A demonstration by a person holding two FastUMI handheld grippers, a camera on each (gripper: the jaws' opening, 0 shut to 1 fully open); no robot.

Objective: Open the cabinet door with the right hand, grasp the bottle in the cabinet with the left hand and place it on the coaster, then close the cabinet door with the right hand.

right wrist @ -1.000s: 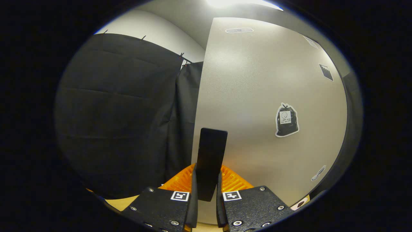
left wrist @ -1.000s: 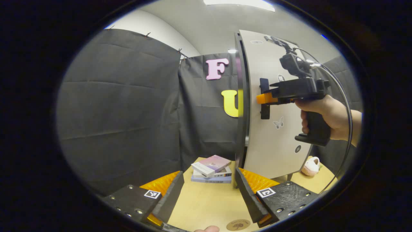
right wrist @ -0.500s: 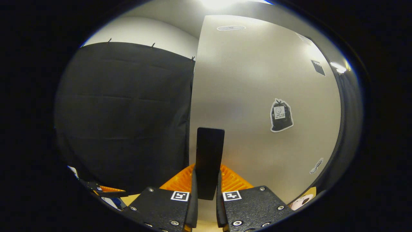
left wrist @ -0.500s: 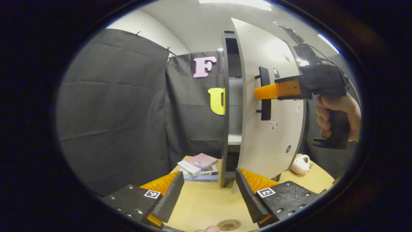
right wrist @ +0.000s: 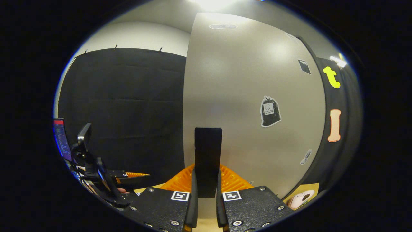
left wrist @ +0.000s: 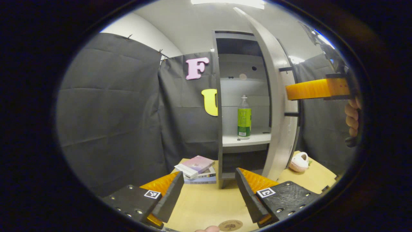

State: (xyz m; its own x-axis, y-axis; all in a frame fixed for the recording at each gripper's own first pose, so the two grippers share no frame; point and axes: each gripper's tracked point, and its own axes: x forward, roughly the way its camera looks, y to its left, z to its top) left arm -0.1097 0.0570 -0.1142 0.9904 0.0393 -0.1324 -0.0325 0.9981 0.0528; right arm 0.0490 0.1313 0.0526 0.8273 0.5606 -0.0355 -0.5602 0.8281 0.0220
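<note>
Black cloth backs the cabinet [left wrist: 222, 96]; its door [right wrist: 251, 96] stands open, right gripper [right wrist: 205, 193] clamped on the handle [right wrist: 208, 161]. Bottle [left wrist: 244, 117] stands upright on the shelf [left wrist: 246, 139], twelve o'clock from the spread-fingered left gripper [left wrist: 207, 196].

Bright ceiling light [left wrist: 228, 2] overhead — door [right wrist: 251, 96] glare, sharp focus, fisheye-bent edges

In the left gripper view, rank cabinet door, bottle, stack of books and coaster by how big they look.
Largest to smallest as they look:
1. cabinet door
2. stack of books and bottle, too close to rank
3. coaster, cut off at the bottom edge and nearest the camera, so its rank is unsure
</note>
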